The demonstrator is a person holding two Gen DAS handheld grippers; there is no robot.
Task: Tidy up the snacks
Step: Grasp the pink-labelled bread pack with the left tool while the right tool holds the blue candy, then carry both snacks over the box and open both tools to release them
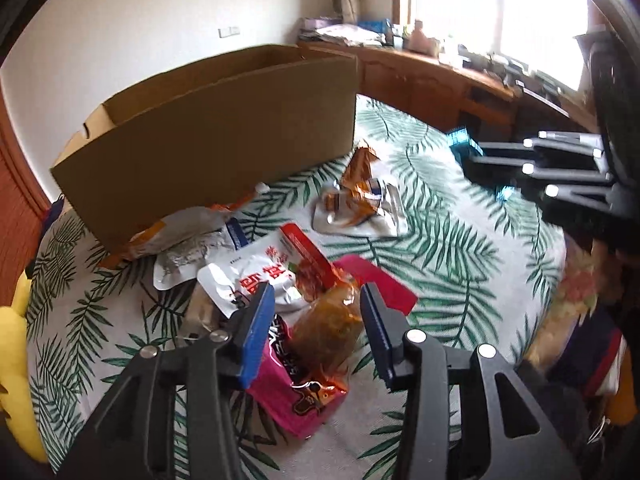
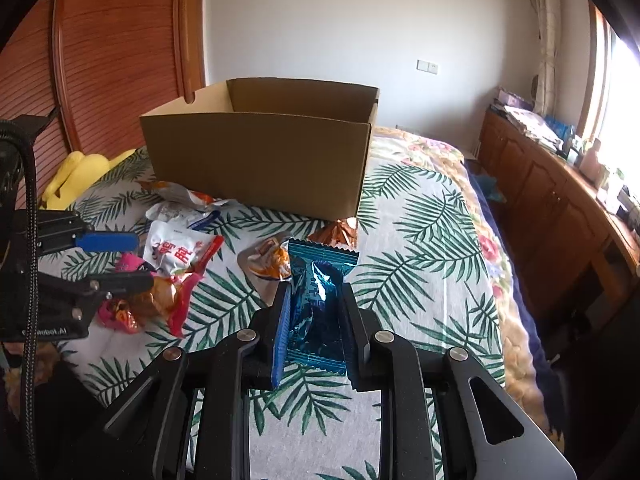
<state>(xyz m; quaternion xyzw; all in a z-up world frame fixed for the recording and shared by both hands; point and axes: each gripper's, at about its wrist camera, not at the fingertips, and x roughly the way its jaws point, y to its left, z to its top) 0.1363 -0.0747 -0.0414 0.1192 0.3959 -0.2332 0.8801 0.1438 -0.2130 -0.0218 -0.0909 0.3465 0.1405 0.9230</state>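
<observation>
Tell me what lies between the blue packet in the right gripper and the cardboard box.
In the right wrist view, a crumpled orange-and-white wrapper and a copper foil packet lie on the leaf-print sheet between the blue packet and the cardboard box.

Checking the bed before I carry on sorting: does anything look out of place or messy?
Yes. Snack packets lie in a loose, overlapping heap on the bedspread in front of the box, one tucked under its edge. A yellow plush sits beside the box.

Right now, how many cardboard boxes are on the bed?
1. The open cardboard box stands on the leaf-print bedspread, behind the loose snack packets. Nothing shows whether another sits out of view.
</observation>
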